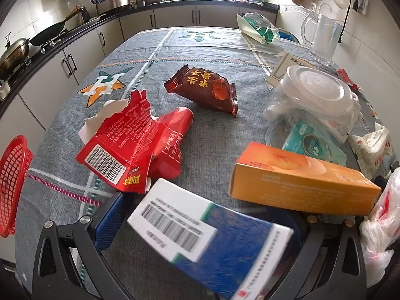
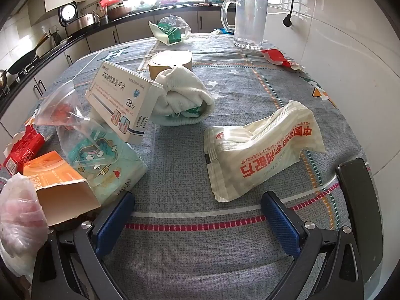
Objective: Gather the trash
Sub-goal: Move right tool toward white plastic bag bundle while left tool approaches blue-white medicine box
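Observation:
My left gripper [image 1: 200,227] is shut on a blue and white medicine box [image 1: 207,245], held tilted above the table. Ahead of it lie a torn red carton [image 1: 132,147], a dark red snack wrapper [image 1: 202,90] and an orange box [image 1: 300,177]. My right gripper [image 2: 197,222] is open and empty just above the cloth. A cream wrapper with red print [image 2: 262,147] lies just ahead of its right finger. The orange box [image 2: 57,185], open-ended, a teal tissue pack [image 2: 110,160] and a white medicine box [image 2: 122,100] lie to its left.
A red basket [image 1: 12,182] sits at the table's left edge. A clear lidded jar [image 1: 315,105], a glass pitcher [image 2: 250,20], a white cloth bundle [image 2: 185,100], a round wooden box [image 2: 172,62], a white plastic bag [image 2: 17,217] and a green-white bag [image 2: 172,30] stand around. A kitchen counter [image 1: 75,32] runs behind.

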{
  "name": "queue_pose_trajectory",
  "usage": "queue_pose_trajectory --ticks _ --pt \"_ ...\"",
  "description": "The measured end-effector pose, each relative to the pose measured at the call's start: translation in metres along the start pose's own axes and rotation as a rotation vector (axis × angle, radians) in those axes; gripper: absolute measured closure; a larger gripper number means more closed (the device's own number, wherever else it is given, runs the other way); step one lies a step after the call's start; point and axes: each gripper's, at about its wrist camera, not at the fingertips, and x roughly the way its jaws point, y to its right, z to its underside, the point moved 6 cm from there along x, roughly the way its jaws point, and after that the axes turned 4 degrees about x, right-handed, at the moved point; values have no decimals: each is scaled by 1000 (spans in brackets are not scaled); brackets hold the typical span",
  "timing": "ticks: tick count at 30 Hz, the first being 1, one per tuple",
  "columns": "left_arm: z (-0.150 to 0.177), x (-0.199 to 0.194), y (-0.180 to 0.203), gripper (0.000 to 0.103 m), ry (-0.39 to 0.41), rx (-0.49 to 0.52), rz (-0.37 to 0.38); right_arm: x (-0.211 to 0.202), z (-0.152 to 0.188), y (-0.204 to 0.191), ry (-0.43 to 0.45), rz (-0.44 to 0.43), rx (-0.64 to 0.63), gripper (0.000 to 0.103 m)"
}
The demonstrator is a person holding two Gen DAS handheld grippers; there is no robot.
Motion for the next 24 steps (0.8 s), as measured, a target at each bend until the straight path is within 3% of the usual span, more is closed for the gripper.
queue_pose_trajectory --ticks 2,9,12,16,24 --pt "2 -6 -2 0 13 -1 5 -4 0 0 -1 -39 7 0" --pt "19 -62 -3 0 192 27 -7 -40 4 21 26 -112 103 0" --pt "28 -85 -12 0 272 29 -22 -64 7 29 97 -123 127 0" --pt "35 -116 -23 0 347 14 -21 -94 10 20 159 -148 104 0" --pt "69 -166 -38 0 453 -9 -94 -145 40 -16 233 -213 30 0"
